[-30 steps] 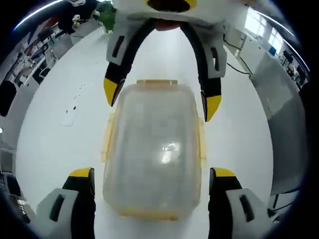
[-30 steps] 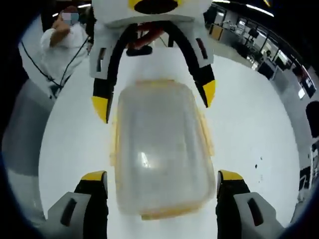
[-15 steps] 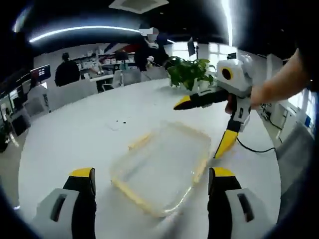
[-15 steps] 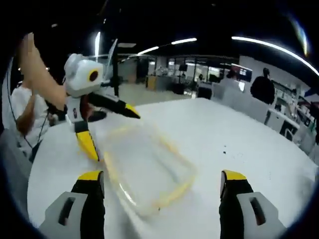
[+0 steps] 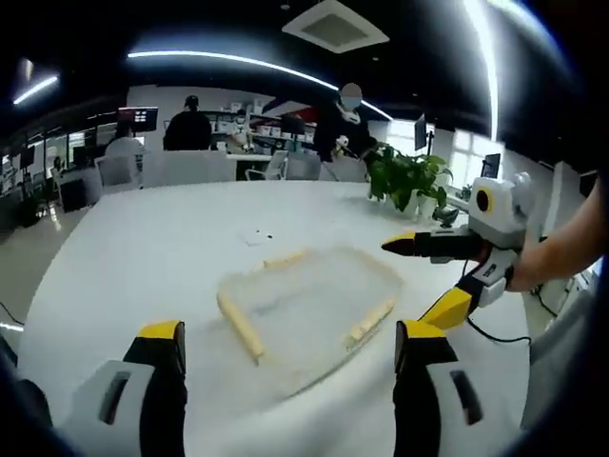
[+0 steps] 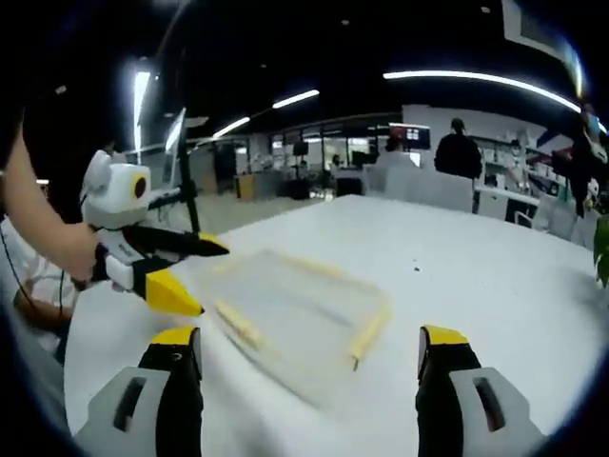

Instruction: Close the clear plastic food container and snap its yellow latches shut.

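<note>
The clear plastic container (image 5: 309,307) lies flat on the white table (image 5: 143,257), lid on, with yellow latches (image 5: 240,327) along its edges. Whether the latches are snapped down I cannot tell. My left gripper (image 5: 292,335) is open, held back from the container's near side with nothing between its jaws. In the left gripper view my right gripper (image 5: 425,276) hangs open beside the container's right edge, apart from it. From the right gripper view, the container (image 6: 295,314) sits ahead of my open right gripper (image 6: 309,338), and the left gripper (image 6: 202,276) stands open at its left corner.
A potted plant (image 5: 404,181) stands at the table's far right. A cable (image 5: 495,333) trails near the right edge. Small dark specks (image 5: 257,235) mark the table beyond the container. People and office chairs (image 5: 190,143) are in the background.
Both grippers rose from looking straight down over the container to a low level view and drew back to its sides. The container stayed on the table.
</note>
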Action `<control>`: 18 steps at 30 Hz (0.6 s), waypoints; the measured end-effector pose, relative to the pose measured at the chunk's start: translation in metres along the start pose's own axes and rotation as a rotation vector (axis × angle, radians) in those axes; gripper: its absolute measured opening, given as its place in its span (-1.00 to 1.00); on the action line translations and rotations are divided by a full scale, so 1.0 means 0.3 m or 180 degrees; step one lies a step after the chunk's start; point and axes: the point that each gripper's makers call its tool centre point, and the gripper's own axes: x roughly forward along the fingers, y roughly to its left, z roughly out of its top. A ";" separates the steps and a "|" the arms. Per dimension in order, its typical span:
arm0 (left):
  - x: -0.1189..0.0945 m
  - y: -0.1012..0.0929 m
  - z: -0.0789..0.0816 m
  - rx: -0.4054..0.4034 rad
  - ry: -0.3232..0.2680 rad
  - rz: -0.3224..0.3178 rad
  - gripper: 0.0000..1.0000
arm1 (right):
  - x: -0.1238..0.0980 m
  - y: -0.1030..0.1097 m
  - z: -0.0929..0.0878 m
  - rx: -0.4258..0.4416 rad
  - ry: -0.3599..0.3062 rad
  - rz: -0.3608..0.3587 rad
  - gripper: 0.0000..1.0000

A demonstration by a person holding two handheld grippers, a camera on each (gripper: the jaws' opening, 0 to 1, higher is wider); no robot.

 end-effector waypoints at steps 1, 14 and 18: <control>-0.002 -0.001 -0.008 -0.0025 0.0020 -0.0006 0.82 | -0.010 -0.006 -0.002 -0.0002 0.0004 -0.0016 0.91; -0.068 -0.031 -0.066 -0.0150 0.0110 -0.0090 0.81 | -0.091 0.020 -0.006 0.0128 0.0023 -0.0093 0.89; -0.094 -0.024 -0.074 -0.0214 0.0101 -0.0077 0.81 | -0.115 0.034 -0.013 0.0154 0.0046 -0.0098 0.89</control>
